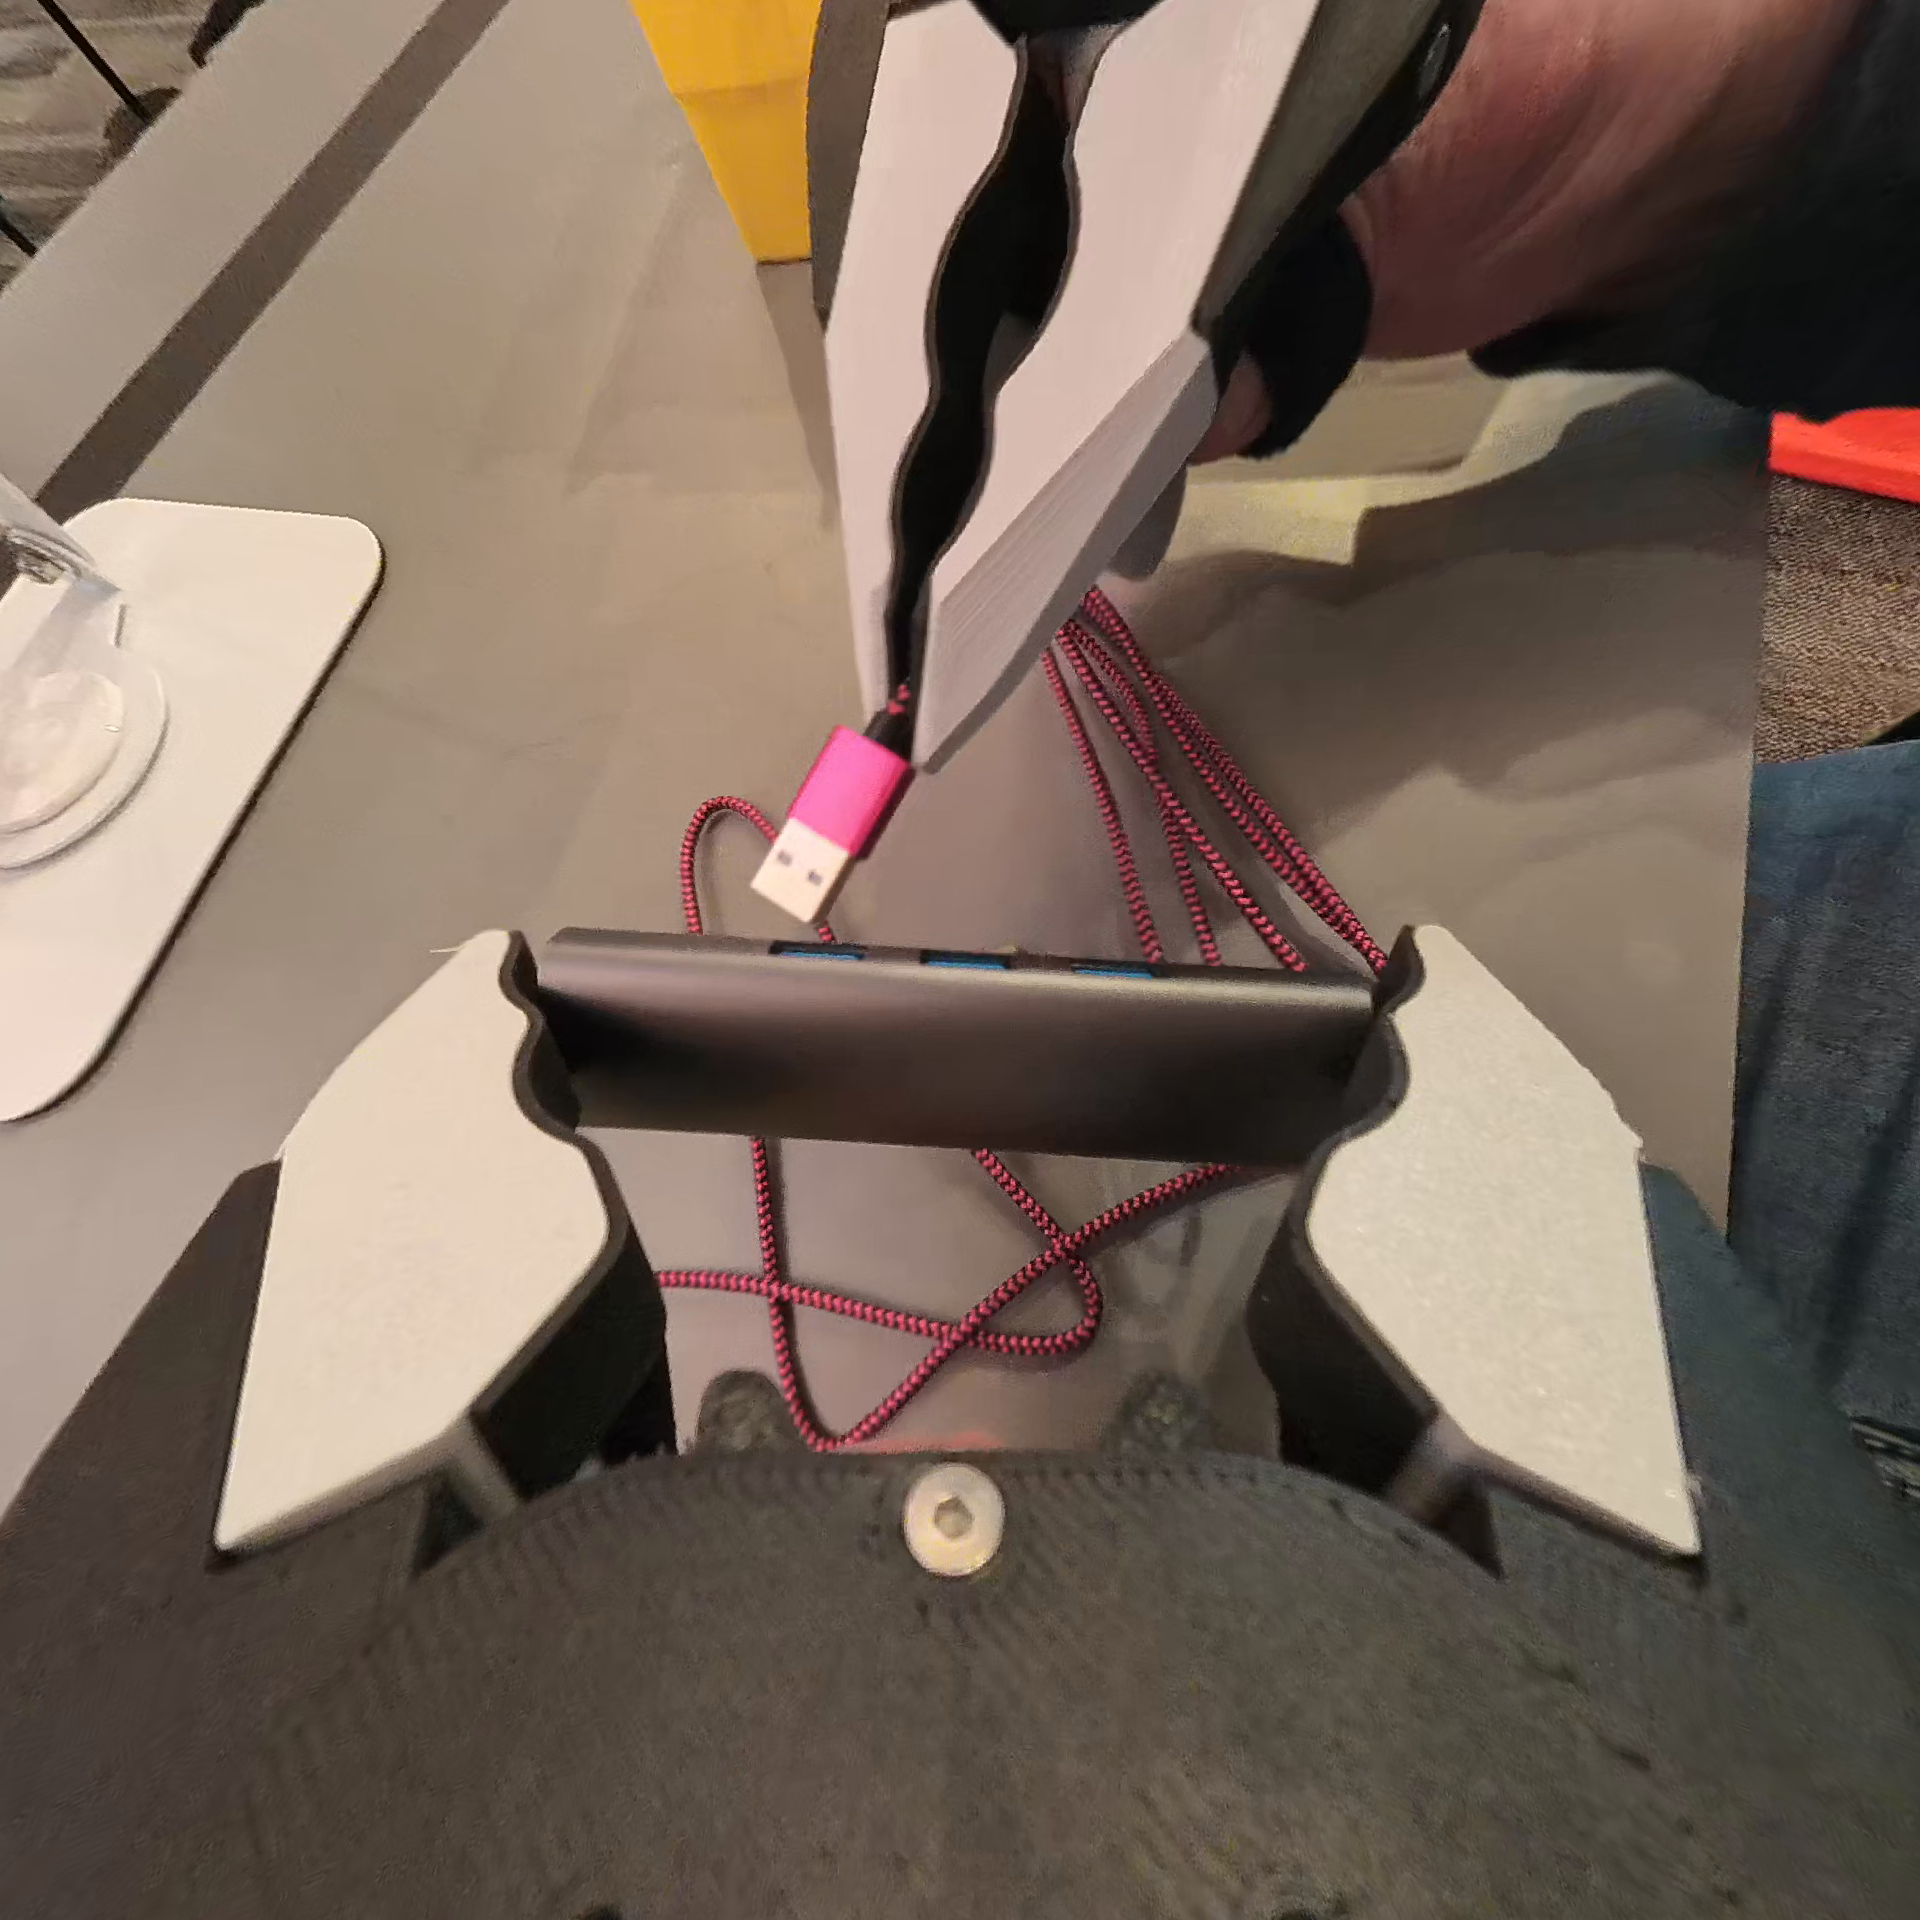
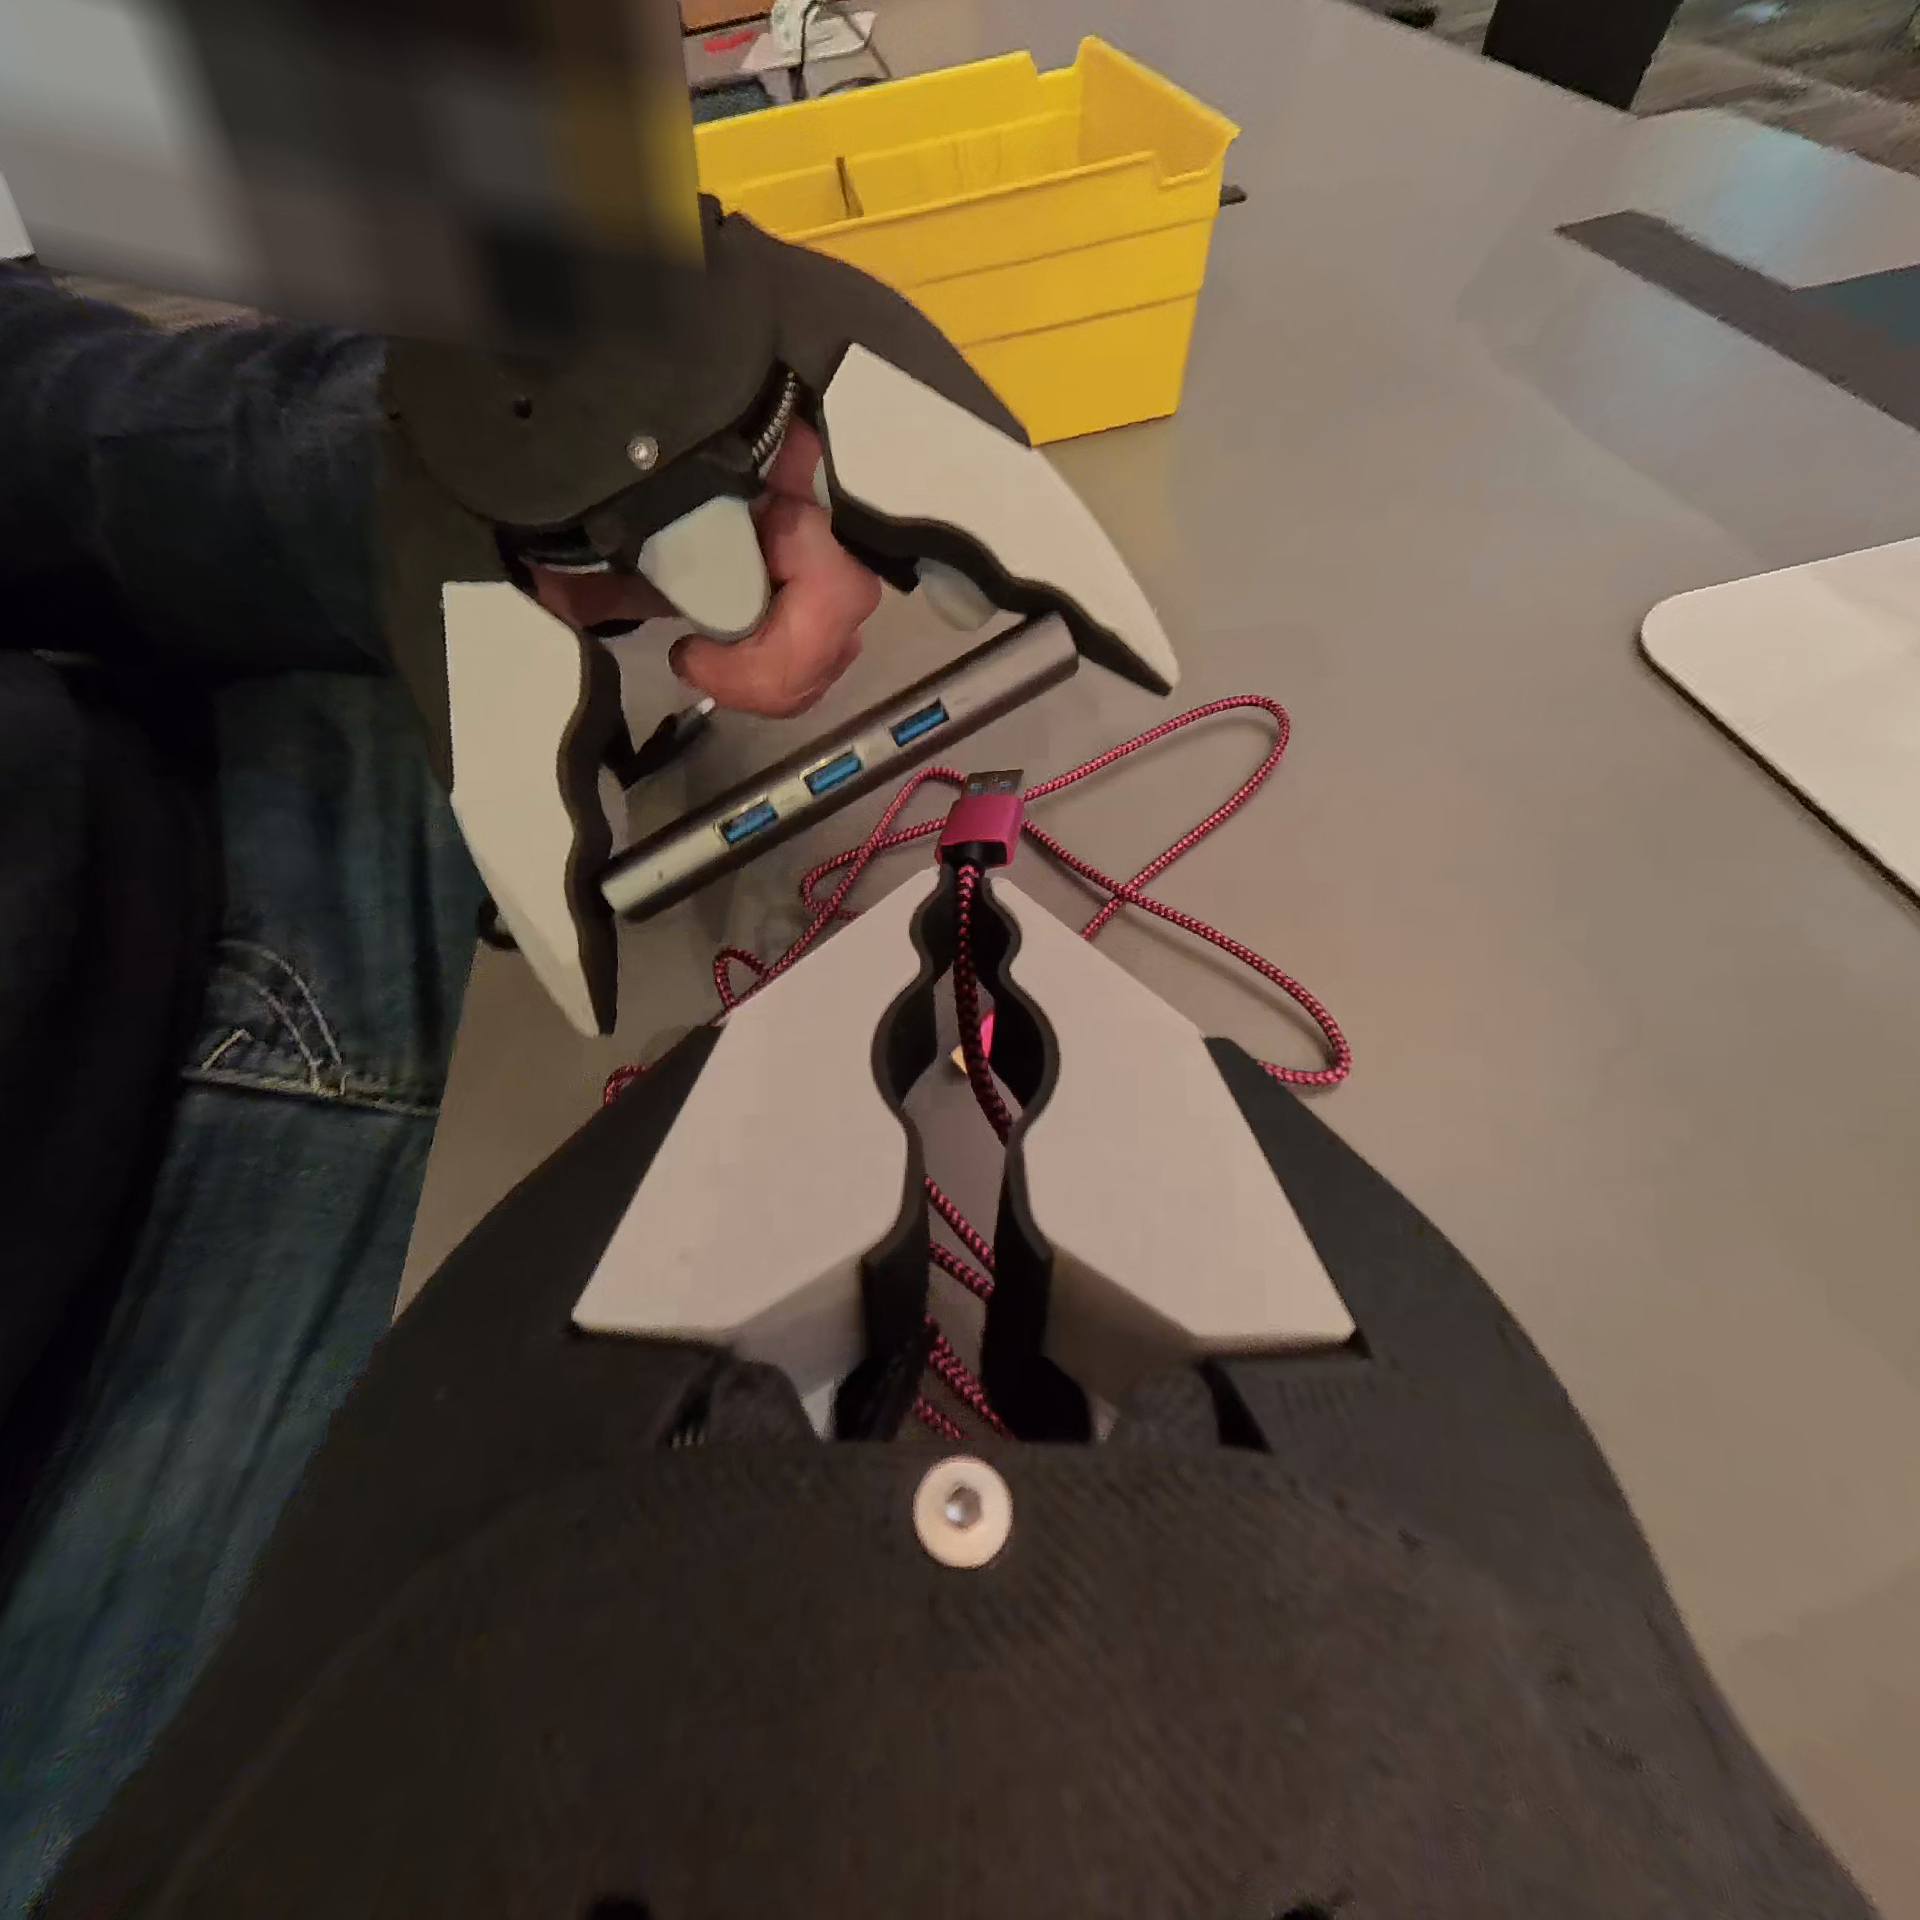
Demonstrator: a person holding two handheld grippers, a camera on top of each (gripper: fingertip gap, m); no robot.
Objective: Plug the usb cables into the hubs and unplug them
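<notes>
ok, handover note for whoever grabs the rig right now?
Left gripper: shut on the hub, clamped by its two ends, ports facing away toward the right gripper.
Right gripper: shut on the pink cable just behind its plug; the rest of the cable lies looped on the table.
Done: both pieces are picked up and the plug is close to the hub's row of three blue ports.
Left: the plug is not in yet and sits tilted to the ports. Line it up, push it in, then pull it out. The yellow bin stands behind, untouched.
</notes>
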